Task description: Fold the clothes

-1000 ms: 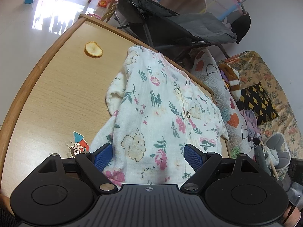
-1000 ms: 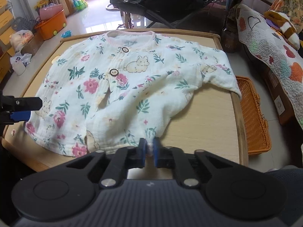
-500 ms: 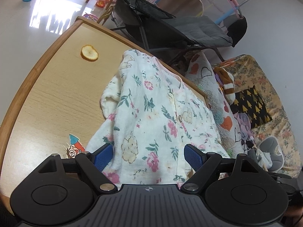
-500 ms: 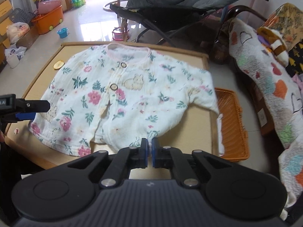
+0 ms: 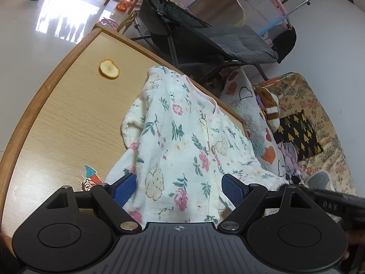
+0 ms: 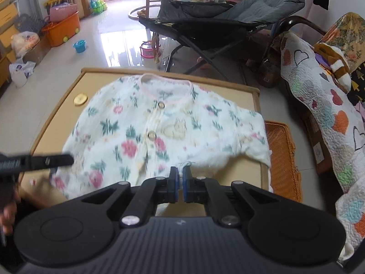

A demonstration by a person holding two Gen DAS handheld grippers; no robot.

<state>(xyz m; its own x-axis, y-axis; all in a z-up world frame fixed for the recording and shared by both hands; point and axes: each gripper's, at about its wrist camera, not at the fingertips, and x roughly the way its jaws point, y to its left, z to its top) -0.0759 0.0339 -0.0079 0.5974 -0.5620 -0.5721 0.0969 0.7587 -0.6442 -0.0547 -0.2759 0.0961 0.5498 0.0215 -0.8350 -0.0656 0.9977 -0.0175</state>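
Note:
A white baby shirt (image 6: 148, 132) with flowers, rabbits and a pink collar lies spread, buttons up, on the wooden table (image 6: 95, 80). My right gripper (image 6: 180, 180) is shut on the shirt's near hem and holds it raised off the table. In the left wrist view the shirt (image 5: 182, 137) runs away from my left gripper (image 5: 179, 189), whose blue pads stand wide apart at either side of the cloth's near corner without pressing it. The left gripper's finger (image 6: 45, 161) shows at the shirt's left corner in the right wrist view.
A yellow round slice (image 5: 109, 68) and a cartoon sticker (image 5: 90, 178) lie on the table left of the shirt. An orange wicker basket (image 6: 280, 157) sits on the floor right of the table. A dark recliner (image 6: 216, 22) stands behind it, a heart-patterned quilt (image 6: 319, 118) at the right.
My right gripper has risen and drawn back, lifting the pinched hem so the shirt looks smaller and farther off. The left gripper has stayed open at the same corner.

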